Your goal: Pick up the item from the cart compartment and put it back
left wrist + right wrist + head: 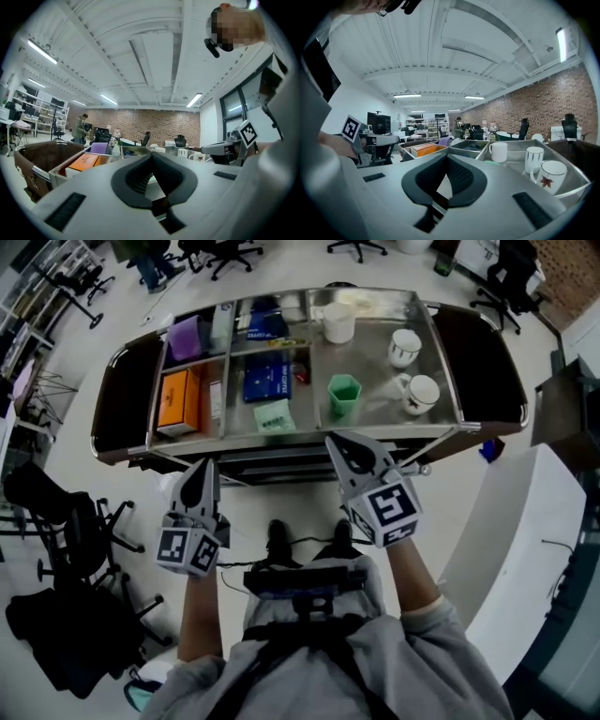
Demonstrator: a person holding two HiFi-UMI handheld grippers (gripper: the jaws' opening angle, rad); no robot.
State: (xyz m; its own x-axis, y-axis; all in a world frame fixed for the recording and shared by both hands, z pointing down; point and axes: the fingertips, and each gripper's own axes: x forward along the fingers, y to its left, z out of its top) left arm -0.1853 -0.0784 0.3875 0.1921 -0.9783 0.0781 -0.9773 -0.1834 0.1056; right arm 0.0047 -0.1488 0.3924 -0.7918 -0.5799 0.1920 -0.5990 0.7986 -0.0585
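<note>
A steel cart (309, 435) with divided compartments stands in front of me. Its left compartments hold an orange box (178, 399), a purple item (185, 337), a blue box (267, 381) and a mint green packet (274, 415). A green cup (343, 394) stands in the wide right compartment. My left gripper (201, 476) hovers short of the cart's near edge, shut and empty. My right gripper (341, 448) is just at that edge, in front of the green cup, also shut with nothing in it. In the left gripper view the left gripper (151, 157) points level at the orange box (84, 161). The right gripper (446, 157) faces the mugs.
A white cup (338, 322) and two mugs (404, 347) (419, 393) share the right compartment. Dark bags hang at both cart ends (122, 395). A black office chair (66, 521) is at my left, a white counter (511, 540) at my right. A person (79, 129) stands far off.
</note>
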